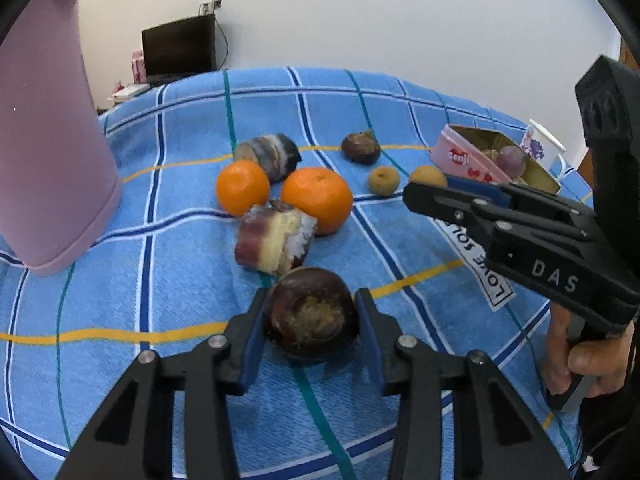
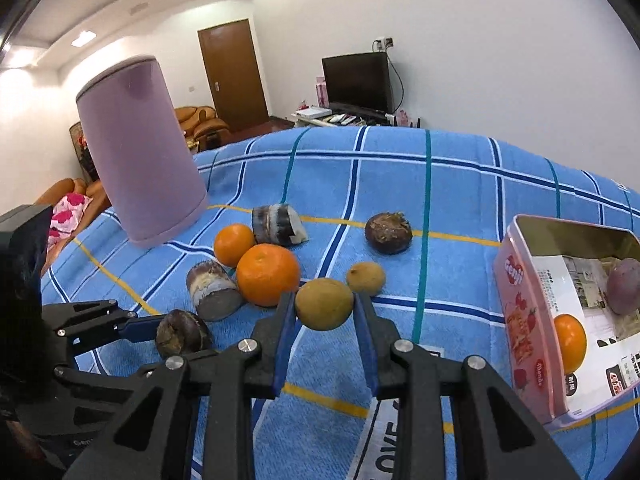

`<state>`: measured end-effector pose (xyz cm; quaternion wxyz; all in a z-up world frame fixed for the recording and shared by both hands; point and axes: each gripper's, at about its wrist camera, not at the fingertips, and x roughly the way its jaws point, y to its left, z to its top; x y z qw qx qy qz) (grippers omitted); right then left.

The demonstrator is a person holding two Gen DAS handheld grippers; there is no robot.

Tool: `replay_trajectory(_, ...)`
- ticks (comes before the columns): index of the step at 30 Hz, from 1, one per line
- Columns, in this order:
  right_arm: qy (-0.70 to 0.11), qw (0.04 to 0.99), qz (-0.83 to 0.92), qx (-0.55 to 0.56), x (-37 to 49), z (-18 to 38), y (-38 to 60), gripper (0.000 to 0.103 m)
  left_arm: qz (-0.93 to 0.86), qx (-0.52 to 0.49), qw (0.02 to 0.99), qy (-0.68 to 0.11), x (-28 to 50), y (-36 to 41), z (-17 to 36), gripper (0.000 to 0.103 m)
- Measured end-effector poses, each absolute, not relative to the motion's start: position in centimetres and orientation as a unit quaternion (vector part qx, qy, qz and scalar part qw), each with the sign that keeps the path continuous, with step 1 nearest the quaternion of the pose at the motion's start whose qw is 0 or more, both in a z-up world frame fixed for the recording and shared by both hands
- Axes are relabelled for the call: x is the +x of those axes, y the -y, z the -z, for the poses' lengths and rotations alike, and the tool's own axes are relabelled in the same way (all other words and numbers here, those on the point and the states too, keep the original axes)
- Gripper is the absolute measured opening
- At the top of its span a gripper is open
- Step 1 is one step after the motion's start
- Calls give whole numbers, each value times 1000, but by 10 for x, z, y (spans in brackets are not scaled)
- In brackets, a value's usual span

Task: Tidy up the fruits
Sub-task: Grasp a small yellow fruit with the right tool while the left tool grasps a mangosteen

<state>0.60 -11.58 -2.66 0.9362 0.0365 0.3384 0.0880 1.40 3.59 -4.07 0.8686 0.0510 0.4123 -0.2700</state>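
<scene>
Fruit lies scattered on a blue checked cloth [image 1: 168, 280] over the table. The left gripper [image 1: 312, 320] has its blue-padded fingers on either side of a dark brown water chestnut [image 1: 312, 316], the pads touching its flanks while the chestnut sits on the cloth. The right gripper [image 2: 325, 312] brackets a small tan longan [image 2: 324, 304] in the same way, both pads against its sides; whether either fruit is squeezed hard I cannot tell. Just beyond that longan sits a second longan [image 2: 366, 278], and farther back a second water chestnut [image 2: 389, 233]. To the left of the longans, two oranges [image 2: 268, 274] sit close together, the larger one touching a cut piece of sugarcane [image 2: 214, 290], with another sugarcane piece [image 2: 278, 225] behind them. A pink tin [image 2: 520, 312] stands open at the right edge of the cloth, holding an orange [image 2: 570, 342] and a purplish round fruit [image 2: 624, 286]. A tall lilac jug [image 2: 140, 160] stands at the far left, and a white mug [image 1: 544, 148] sits behind the tin.
</scene>
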Motion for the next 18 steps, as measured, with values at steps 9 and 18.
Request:
replay_trajectory(9, -287, 955, -77, 25, -8, 12, 119, 31, 281, 8, 904, -322, 2, -47, 9, 44)
replay_trajectory(18, -271, 961, -53, 10, -9, 9, 123, 31, 241, -10, 930, -278, 0, -49, 2, 44)
